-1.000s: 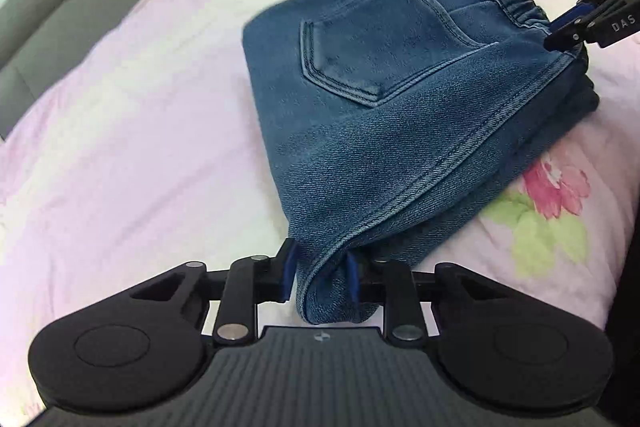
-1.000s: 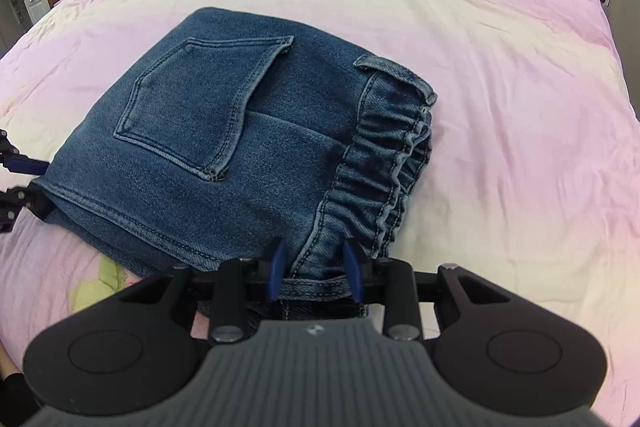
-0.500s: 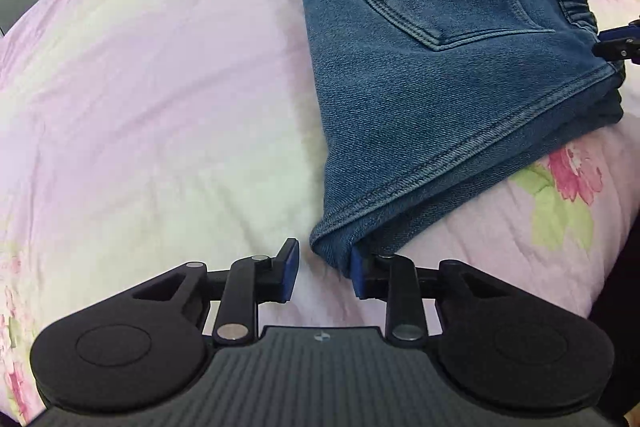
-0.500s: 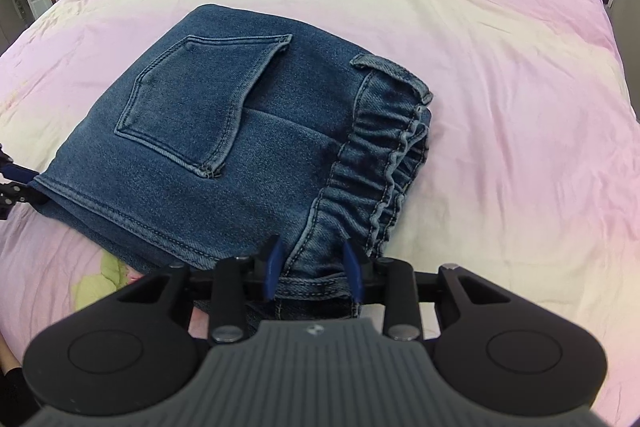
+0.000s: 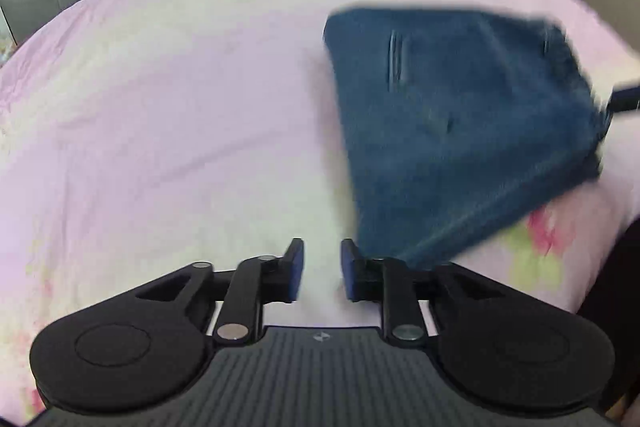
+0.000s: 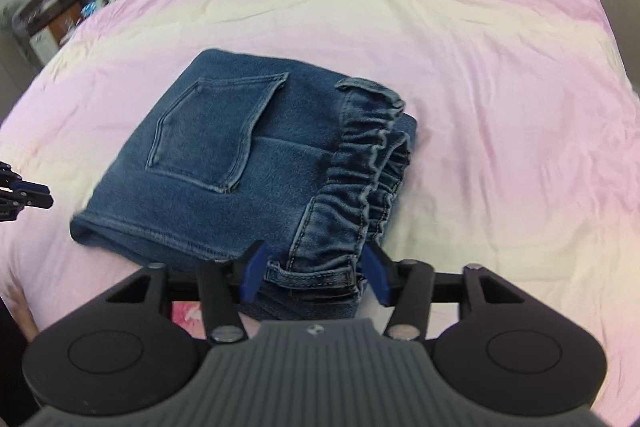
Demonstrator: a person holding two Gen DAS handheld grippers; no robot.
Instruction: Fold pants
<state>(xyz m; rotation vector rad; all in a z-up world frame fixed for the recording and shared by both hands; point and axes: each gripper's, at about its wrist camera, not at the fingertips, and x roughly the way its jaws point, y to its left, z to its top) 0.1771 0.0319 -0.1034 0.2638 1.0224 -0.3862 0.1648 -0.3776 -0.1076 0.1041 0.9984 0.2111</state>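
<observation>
Left wrist view, left gripper [image 5: 322,269]: jaws parted, nothing between the blue pads; only the bedspread [image 5: 160,87] shows in the gap. Jaws have just been opening.
Left wrist view, change: fold corner clamped one second ago, off the pads half a second ago, now clear of them; pants [image 5: 452,131] lie just right of the right-hand pad, apart from it.
Left wrist view, pants position: folded bundle flat on the bedspread, right of centre, blurred; detail not readable.
Left wrist view, right gripper: dark tip at the far right edge beside the waistband end; state not readable from this view.

Right wrist view, right gripper [image 6: 316,273]: jaws spread wide, have just been opening; waistband corner [image 6: 316,273] lies between the pads with a gap on each side, no longer pinched.
Right wrist view, pants [image 6: 224,163]: compact folded stack, back pocket [image 6: 218,131] uppermost, elastic waistband [image 6: 368,163] along the right edge, resting on the bedspread.
Right wrist view, left gripper [image 6: 28,193]: tip at left edge, apart from the stack.

Task meaning: both holds released with the bundle lying squared; fold judged complete or nearly so, withdrawal of both grippers the likely remaining step.
</observation>
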